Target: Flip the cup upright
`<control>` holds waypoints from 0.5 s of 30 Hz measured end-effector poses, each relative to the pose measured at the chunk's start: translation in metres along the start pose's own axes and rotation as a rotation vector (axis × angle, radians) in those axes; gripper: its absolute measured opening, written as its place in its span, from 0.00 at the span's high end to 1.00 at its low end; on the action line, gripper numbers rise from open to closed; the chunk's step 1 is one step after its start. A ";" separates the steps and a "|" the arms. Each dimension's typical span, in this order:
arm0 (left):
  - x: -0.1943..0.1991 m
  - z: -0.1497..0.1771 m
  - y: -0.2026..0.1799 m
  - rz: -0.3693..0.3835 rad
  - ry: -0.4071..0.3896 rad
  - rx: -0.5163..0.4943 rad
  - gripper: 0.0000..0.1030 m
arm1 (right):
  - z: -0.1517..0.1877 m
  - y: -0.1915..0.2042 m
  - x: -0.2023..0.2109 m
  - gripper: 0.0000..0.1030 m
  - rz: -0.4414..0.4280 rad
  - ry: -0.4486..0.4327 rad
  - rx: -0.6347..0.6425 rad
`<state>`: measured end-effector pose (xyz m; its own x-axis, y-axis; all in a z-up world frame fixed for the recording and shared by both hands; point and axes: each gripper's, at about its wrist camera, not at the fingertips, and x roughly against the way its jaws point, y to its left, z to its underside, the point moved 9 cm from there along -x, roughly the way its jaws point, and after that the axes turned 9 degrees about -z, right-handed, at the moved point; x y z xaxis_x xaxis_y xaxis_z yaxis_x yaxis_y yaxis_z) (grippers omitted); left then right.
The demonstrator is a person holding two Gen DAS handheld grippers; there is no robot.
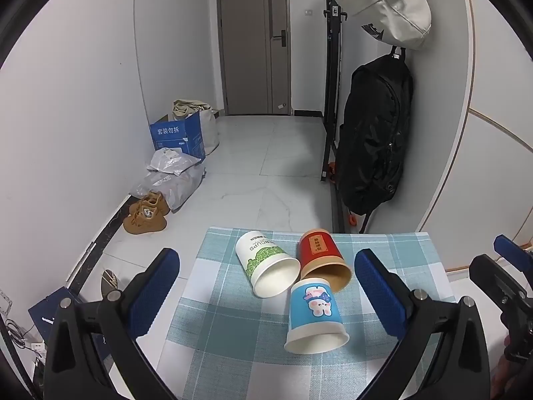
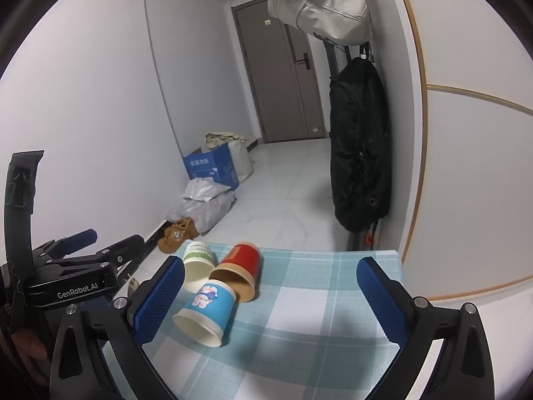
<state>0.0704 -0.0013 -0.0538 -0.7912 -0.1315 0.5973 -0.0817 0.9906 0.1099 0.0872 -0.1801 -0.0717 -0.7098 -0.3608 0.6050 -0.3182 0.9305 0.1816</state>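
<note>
Three paper cups lie on their sides on a blue checked tablecloth [image 1: 213, 326], mouths toward me. A blue cup with a cartoon [image 1: 314, 313] lies nearest, a white cup with green leaves [image 1: 265, 266] to its left rear, and a red cup [image 1: 323, 255] to the right rear. They also show in the right wrist view: blue cup [image 2: 206, 310], white cup [image 2: 198, 261], red cup [image 2: 241, 266]. My left gripper [image 1: 266, 286] is open and empty, in front of the cups. My right gripper [image 2: 271, 295] is open and empty, to the right of the cups.
The table's far edge [image 1: 299, 231] drops to a tiled floor. A black backpack [image 1: 373, 143] and a white bag [image 1: 383, 3] hang on a rack at right. Brown shoes [image 1: 146, 215], grey parcels and a blue box [image 1: 178, 135] lie along the left wall.
</note>
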 end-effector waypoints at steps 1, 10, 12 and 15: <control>0.000 0.000 0.000 0.001 0.002 -0.001 0.01 | 0.000 0.000 0.000 0.00 0.000 0.000 0.000; 0.000 0.000 -0.002 0.011 0.008 0.002 0.01 | 0.000 -0.004 0.000 0.00 0.003 0.002 -0.007; 0.000 0.001 -0.003 0.015 0.009 0.001 0.01 | -0.001 -0.005 0.000 0.00 0.004 0.001 -0.009; 0.000 0.001 -0.003 0.018 0.010 0.000 0.01 | -0.001 -0.005 0.000 0.00 0.003 0.001 -0.009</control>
<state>0.0704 -0.0042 -0.0548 -0.7862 -0.1145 0.6073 -0.0679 0.9927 0.0992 0.0893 -0.1851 -0.0719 -0.7101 -0.3578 0.6064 -0.3104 0.9321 0.1865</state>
